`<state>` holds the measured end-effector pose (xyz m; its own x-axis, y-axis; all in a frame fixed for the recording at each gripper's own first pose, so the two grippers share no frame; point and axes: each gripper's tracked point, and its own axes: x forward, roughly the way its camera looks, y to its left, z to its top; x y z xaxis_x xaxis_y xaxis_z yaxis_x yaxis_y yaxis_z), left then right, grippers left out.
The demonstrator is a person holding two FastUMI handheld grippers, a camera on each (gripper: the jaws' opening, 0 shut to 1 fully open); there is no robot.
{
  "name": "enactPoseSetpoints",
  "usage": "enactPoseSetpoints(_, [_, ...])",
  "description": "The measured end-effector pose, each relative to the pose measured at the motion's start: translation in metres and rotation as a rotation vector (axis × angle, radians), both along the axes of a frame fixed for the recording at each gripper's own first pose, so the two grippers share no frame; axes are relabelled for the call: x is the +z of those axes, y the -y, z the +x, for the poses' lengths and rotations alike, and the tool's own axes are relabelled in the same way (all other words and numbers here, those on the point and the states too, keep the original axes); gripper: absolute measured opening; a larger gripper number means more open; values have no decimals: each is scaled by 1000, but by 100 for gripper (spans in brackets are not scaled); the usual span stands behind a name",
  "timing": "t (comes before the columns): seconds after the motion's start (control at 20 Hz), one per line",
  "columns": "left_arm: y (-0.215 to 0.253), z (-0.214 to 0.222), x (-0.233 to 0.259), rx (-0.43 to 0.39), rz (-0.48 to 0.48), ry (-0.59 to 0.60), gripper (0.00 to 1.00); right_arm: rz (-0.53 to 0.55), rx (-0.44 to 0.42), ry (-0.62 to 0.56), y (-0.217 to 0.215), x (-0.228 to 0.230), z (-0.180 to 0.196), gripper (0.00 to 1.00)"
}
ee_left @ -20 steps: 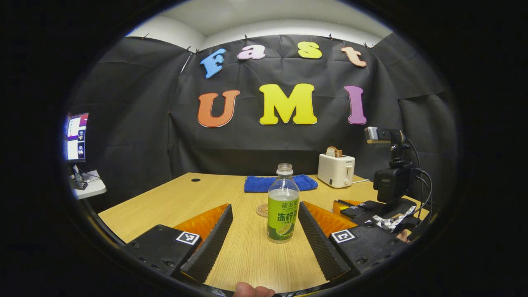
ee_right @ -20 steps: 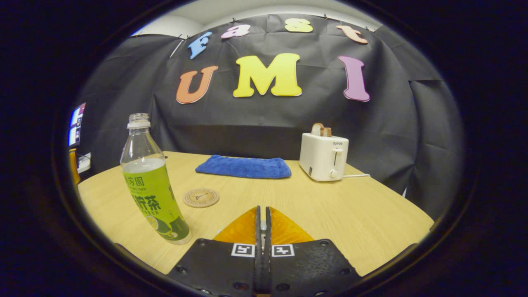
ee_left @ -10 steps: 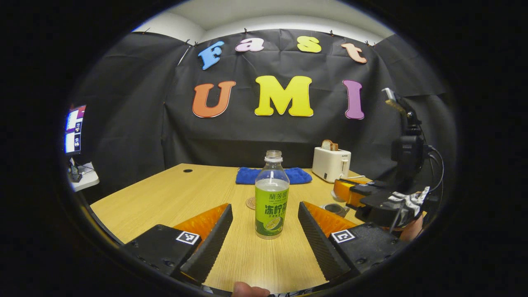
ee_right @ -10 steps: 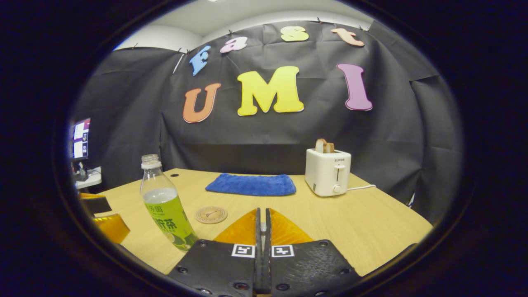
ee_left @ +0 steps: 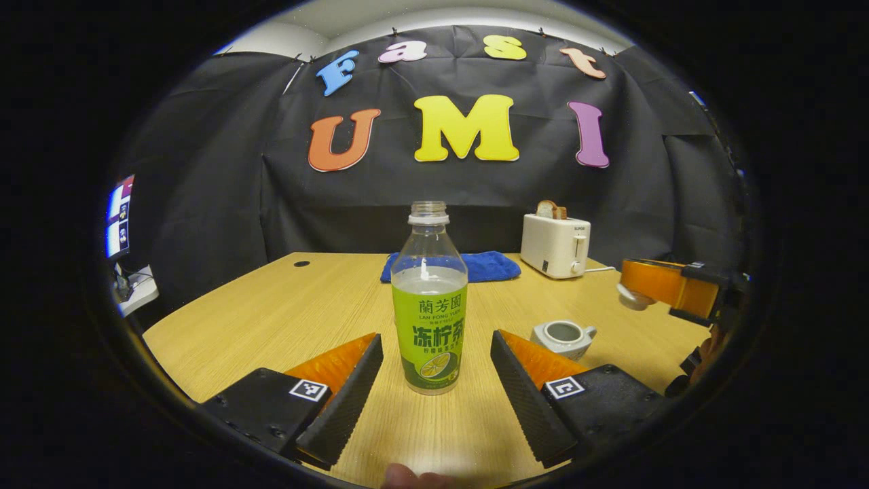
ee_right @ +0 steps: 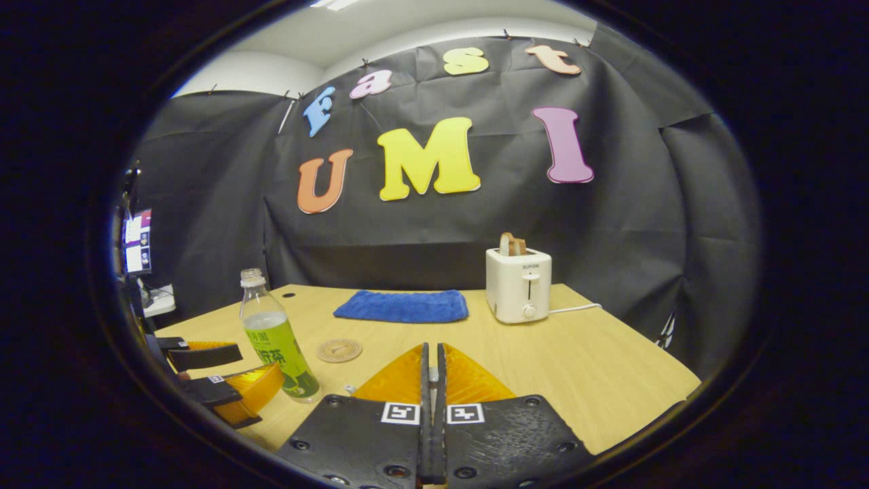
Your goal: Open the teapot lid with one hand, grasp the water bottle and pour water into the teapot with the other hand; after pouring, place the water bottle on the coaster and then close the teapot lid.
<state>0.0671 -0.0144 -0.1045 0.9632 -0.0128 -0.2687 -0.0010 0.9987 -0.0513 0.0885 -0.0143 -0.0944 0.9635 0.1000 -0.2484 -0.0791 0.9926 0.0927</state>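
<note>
Water bottle (ee_left: 429,299) stands upright, uncapped, its green label bearing Chinese characters.

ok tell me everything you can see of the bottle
The bottle is clear plastic, uncapped, with a green label round its lower body and pale liquid up to about the shoulder. It stands upright on the table, between the open fingers of the left gripper, which don't touch it.

A light wooden table (ee_right: 543,353) carries a clear green-labelled water bottle (ee_left: 429,299); a small white open teapot (ee_left: 562,337); a round cork coaster (ee_right: 339,350). Farther back lie a folded blue cloth (ee_right: 402,306) and a white toaster (ee_right: 519,284).
</note>
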Motion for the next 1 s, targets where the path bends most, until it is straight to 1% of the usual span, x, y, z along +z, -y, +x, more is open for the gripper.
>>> enactPoseSetpoints(0.15, [3,10,-15,-10,-29,-34,100,-11,-6,1,10,0,-8,0])
enactPoseSetpoints(0.35, [1,18,-25,-6,-32,-62,100,-5,-2,-19,15,-8,-10,0])
enactPoseSetpoints(0.45, [3,21,-26,-8,-39,-64,95,3,-2,-34,17,-12,-10,0])
enactPoseSetpoints(0.5, [3,22,-26,-10,-38,-68,89,6,-3,-37,19,-13,-10,0])
enactPoseSetpoints(0.6, [2,24,-28,-7,-17,-75,82,12,-6,-37,22,-14,-9,0])
enactPoseSetpoints(0.7, [1,26,-28,-11,-8,-79,76,19,-10,-35,26,-14,-8,0])
enactPoseSetpoints(0.75, [2,27,-28,-13,-2,-82,76,23,-12,-34,28,-14,-9,0])
enactPoseSetpoints(0.85, [0,26,-27,-17,47,-98,74,30,-15,-29,33,-13,-11,0])
enactPoseSetpoints(1.0, [-13,25,-9,-11,193,-91,71,33,-24,-17,43,-9,-12,0])
